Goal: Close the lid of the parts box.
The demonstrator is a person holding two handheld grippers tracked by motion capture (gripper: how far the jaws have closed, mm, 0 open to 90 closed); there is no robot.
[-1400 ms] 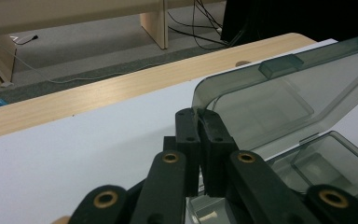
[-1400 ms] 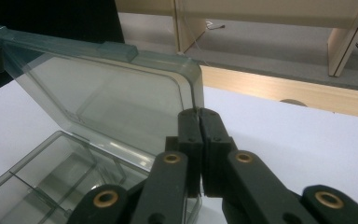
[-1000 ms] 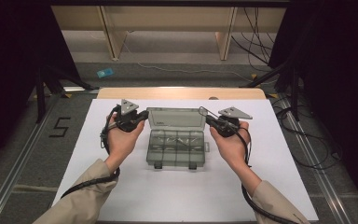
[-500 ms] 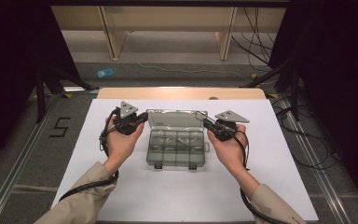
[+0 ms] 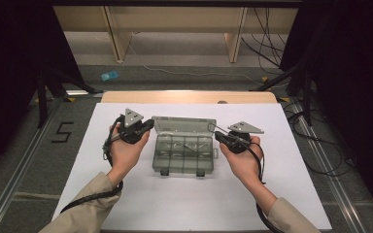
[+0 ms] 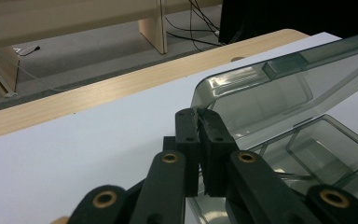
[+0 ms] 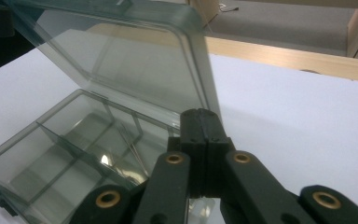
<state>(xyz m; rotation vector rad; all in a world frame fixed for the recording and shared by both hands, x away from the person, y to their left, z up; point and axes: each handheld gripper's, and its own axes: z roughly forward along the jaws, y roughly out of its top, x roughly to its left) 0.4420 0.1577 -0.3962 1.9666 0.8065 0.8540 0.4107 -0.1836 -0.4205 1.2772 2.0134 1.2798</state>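
Lying in the middle of the white surface (image 5: pixel 281 194) is a smoky transparent plastic compartment box (image 5: pixel 183 154), its hinged lid (image 5: pixel 184 125) standing raised at the far side and its two dark latches facing the person. The left gripper (image 5: pixel 148 124) sits at the lid's left corner; in the left gripper view its fingers (image 6: pixel 186 128) are pressed together on that corner's edge. The right gripper (image 5: pixel 218 136) rests just beside the box's right side, and the right gripper view shows its fingers (image 7: pixel 209 128) closed flat against each other (whether they clamp the lid's rim, I cannot tell). Divider walls split the box's tray into compartments.
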